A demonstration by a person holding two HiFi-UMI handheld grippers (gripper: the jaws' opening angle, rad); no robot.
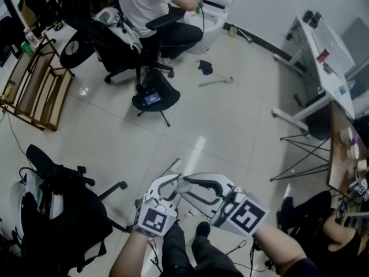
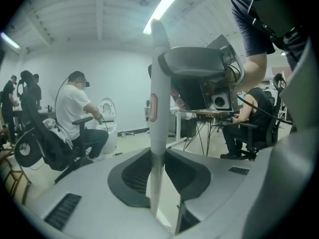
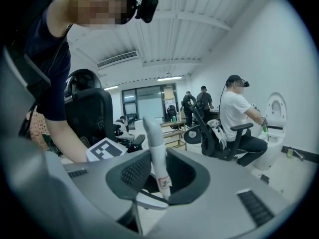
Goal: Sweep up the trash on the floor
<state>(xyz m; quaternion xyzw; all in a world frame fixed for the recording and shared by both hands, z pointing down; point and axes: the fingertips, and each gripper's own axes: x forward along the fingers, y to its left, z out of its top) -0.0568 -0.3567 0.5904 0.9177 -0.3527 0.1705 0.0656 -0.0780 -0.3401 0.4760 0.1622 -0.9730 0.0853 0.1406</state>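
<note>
Head view: you hold both grippers low at the near edge, over your own legs; the trash lies well ahead on the tiled floor (image 1: 230,126).
Left gripper (image 1: 167,184): closed on a slim white handle (image 2: 158,108), which stands upright between the pads with a red-edged label above the grip.
Right gripper (image 1: 199,186): clamped on a second white handle (image 3: 155,148), which leans slightly, with a small red-printed label at pad level.
Tool heads: not shown in any view. Likely a broom and a dustpan; which hand has which, cannot tell.
Handling: both look like smooth, stiff, light tubes. Expect them to twist or slide in the pads, and expect a far end you can't see to swing wide. A hold nearer the head should give you better control.
Trash: dark scrap (image 1: 204,67) with a pale stick (image 1: 216,81) just beside it. The scrap is probably soft and light; the stick is probably stiff and may roll ahead of the bristles.
In the way: a black stand (image 1: 154,96) sits between you and the trash. A seated person (image 1: 151,4) and their office chair (image 1: 124,48) are near it.
Flanks: black chair (image 1: 63,209) at your left, table legs (image 1: 305,154) at your right.
</note>
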